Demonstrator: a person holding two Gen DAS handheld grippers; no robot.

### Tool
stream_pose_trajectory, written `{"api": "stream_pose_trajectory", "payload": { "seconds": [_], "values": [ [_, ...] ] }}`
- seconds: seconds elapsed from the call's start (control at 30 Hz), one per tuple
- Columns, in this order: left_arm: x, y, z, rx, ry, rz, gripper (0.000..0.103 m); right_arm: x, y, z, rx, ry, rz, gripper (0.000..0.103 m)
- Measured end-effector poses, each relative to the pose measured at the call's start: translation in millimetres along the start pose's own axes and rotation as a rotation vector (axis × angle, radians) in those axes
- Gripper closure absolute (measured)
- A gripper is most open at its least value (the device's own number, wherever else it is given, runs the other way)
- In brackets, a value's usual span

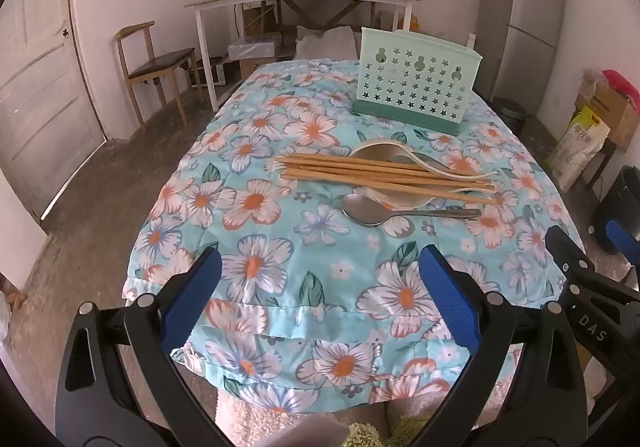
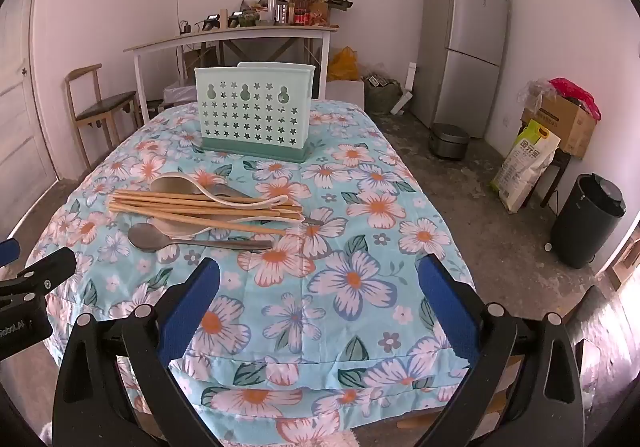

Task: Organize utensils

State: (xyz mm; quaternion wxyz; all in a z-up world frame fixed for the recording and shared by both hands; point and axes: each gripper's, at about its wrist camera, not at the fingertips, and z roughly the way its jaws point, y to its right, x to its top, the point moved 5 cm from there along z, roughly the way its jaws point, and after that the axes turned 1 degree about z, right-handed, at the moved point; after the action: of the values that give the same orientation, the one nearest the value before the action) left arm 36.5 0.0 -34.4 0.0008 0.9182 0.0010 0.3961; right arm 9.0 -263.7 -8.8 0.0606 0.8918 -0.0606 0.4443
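I have both claws spread wide and empty above the table's near edge, left gripper (image 1: 320, 271) and right gripper (image 2: 320, 279) touching nothing. Beyond them, mid-table, the metal spoon (image 1: 372, 210) lies crosswise, bowl left, handle right; the chopsticks (image 1: 384, 173) run the same way over two pale ladles (image 1: 384, 151). Farthest stands the green utensil holder (image 1: 416, 85) near the far edge; I cannot see its contents.

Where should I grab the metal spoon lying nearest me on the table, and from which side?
Take the metal spoon by its thin handle, roughly mid-length, coming down from above with the fingers across it. The handle lies flat and clear on the tablecloth, pointing right in the right wrist view, while the bowl end sits close beside the white spoon and chopsticks. The right tool, open, looks nearer.
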Motion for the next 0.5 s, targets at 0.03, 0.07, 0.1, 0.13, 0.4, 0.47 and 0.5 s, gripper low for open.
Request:
{"api": "stream_pose_trajectory", "payload": {
  "seconds": [0.03,0.07,0.1,0.13,0.4,0.47,0.5],
  "values": [
    [0.0,0.1,-0.1,-0.001,0.0,0.0,0.008,0.1,-0.1,0.0,0.0,0.0,0.0,0.006],
    [-0.1,0.0,0.2,0.0,-0.003,0.0,0.008,0.2,-0.1,0.1,0.0,0.0,0.0,0.006],
    [-0.1,-0.1,0.1,0.001,-0.002,0.0,0.008,0.3,-0.1,0.1,0.0,-0.001,0.0,0.006],
    [0.0,-0.3,0.0,0.001,-0.002,0.0,0.008,0.5,-0.1,0.0,0.0,-0.001,0.001,0.006],
    [0.4,-8.5,3.6,0.01,-0.009,-0.002,0.008,0.0,-0.8,0.4,0.0,-0.001,-0.001,0.006],
    [-1.4,-7.8,6.2,0.012,-0.014,-0.002,0.008,0.1,-0.5,1.1,0.0,-0.001,0.0,0.006],
    [-2.0,-8.6,6.5,0.013,-0.016,-0.003,0.008,0.0,-0.5,1.4,0.0,-0.002,0.0,0.006]
  ]
}}
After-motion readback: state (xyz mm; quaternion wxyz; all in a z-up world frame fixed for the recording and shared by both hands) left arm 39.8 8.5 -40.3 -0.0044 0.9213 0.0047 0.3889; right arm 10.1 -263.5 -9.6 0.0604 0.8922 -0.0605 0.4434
